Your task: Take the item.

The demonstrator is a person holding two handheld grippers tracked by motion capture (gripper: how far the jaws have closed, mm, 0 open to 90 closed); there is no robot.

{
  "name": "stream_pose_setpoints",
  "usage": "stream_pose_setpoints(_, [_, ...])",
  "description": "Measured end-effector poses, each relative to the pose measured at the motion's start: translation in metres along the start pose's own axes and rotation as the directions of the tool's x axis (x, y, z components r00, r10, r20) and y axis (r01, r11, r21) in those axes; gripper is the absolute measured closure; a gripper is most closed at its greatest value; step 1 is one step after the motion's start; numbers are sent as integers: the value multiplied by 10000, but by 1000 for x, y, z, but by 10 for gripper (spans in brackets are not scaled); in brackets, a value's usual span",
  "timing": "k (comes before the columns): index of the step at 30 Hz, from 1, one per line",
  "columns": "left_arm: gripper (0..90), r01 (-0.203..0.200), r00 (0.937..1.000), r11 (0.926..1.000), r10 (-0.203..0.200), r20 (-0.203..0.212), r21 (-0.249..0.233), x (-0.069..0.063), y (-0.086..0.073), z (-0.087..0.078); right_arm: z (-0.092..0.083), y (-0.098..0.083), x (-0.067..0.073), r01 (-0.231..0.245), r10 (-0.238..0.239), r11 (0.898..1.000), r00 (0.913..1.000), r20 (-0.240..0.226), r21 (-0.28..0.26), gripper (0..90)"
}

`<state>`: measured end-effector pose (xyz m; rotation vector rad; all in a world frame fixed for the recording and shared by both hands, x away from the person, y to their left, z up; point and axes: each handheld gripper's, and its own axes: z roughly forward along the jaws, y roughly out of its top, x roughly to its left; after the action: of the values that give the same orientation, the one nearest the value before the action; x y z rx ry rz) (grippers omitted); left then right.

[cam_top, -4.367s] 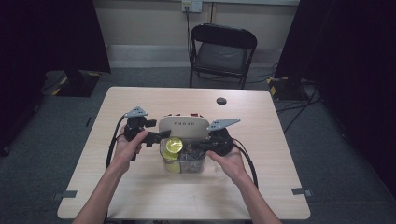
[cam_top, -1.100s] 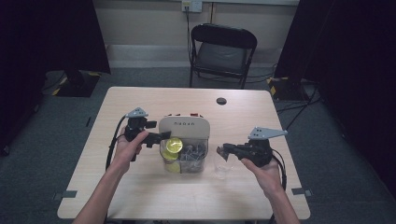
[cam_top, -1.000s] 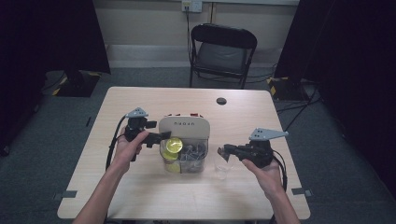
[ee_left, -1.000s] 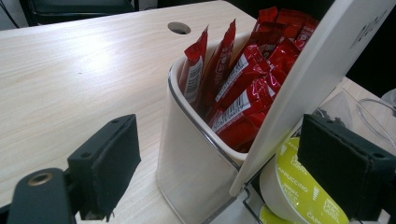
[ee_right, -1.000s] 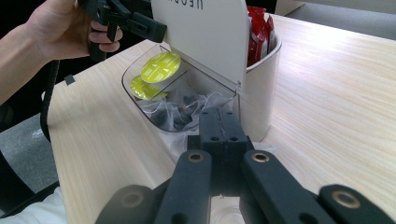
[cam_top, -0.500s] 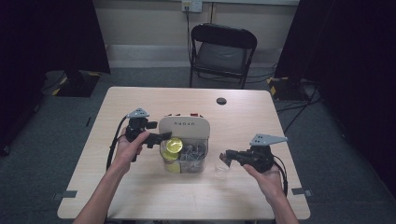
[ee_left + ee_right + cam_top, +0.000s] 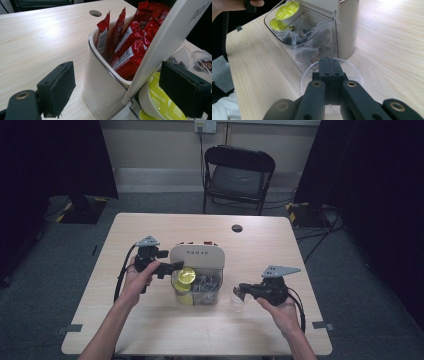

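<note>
two steps look settled: the right gripper (image 7: 329, 75) has its jaws pressed together on the rim of a clear cup (image 7: 352, 71), set beside the organiser (image 7: 197, 270). left gripper (image 7: 125, 87), jaws spread, flanks the organiser; filling remains, likely.

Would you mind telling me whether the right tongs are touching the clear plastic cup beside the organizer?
Touching. In the right gripper view the right tongs are closed on the near rim of the clear plastic cup, with no gap visible between the jaws.
</note>
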<state>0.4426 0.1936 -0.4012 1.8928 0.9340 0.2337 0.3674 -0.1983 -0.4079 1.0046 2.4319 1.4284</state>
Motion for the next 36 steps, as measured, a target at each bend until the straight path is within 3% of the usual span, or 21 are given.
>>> stream_pose_setpoints(3, [134, -44, 10000, 10000, 44, 13, -5, 1, 0, 0, 0, 0, 0, 28, -28, 10000, 10000, -34, -12, 900])
stream_pose_setpoints(13, [133, 16, 10000, 10000, -16, -24, 45, 1, 0, -1, -2, -1, -2, -128, 136, 9996, 9994, 324, -265, 698])
stream_pose_setpoints(21, [131, 70, 10000, 10000, -70, 41, 0, 1, 0, -1, -13, -1, -6, -334, 371, 9981, 9969, 700, -527, 624])
stream_pose_setpoints(28, [142, 23, 10000, 10000, -23, -1, -45, 0, 0, -2, -31, -8, -12, -482, 572, 9961, 9905, 1252, -740, 603])
stream_pose_setpoints(36, [150, 41, 10000, 10000, -41, -28, -10, 1, -1, -3, -39, -26, -22, -900, 998, 9941, 9776, 1854, -604, 452])
